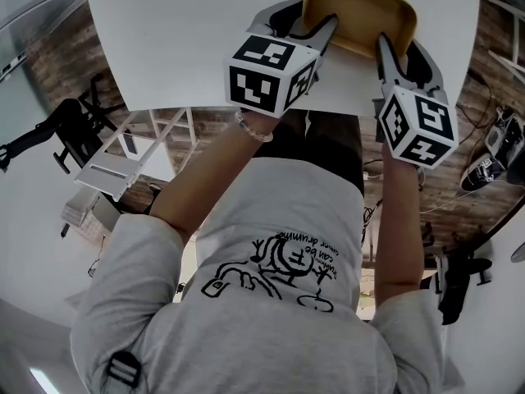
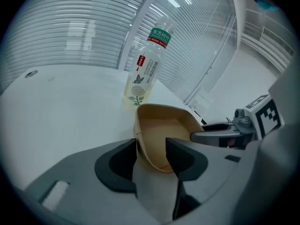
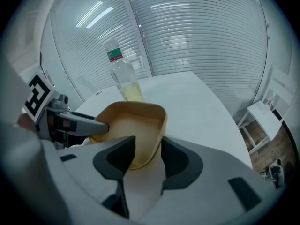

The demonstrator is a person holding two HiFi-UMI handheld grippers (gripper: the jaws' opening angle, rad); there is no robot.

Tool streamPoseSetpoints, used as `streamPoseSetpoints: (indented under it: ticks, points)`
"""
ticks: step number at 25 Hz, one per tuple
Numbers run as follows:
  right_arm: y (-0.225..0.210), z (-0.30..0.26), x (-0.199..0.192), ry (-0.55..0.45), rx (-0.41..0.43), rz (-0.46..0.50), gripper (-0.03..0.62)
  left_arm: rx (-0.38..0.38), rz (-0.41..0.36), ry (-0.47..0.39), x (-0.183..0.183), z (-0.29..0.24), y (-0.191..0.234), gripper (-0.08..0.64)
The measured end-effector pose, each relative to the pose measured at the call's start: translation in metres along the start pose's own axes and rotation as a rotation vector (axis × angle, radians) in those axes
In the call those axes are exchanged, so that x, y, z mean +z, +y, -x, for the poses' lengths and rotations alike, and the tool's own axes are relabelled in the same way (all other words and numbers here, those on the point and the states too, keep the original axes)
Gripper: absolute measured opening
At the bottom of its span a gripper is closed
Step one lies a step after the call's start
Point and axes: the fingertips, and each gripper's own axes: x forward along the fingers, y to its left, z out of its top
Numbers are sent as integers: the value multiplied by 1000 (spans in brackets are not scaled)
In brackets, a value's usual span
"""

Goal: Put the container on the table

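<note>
Pinching a shallow tan container's (image 1: 361, 11) opposite walls, left gripper (image 2: 151, 153) and right gripper (image 3: 147, 156) jaws, at round white tabletop's (image 1: 164, 39) near edge, clear plastic bottle (image 2: 145, 69) beyond, open surface around.

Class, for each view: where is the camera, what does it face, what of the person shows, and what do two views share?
Head view: on the head, steeply down at the table; torso, forearms show.
Left gripper view: on the left gripper, looking along its jaws at the container.
Right gripper view: on the right gripper, same container from the other side.
Shared: container, bottle.
</note>
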Motion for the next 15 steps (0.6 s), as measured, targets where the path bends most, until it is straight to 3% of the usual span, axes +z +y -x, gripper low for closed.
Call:
streamPoseSetpoints:
  ticks: [8,15]
  points:
    - [-5,29,25,-61,-40,33,158,10,2,-52,19,30,-3,218]
    - [4,66,72,-154,-25,110,158,10,4,-158,56,72,-10,218]
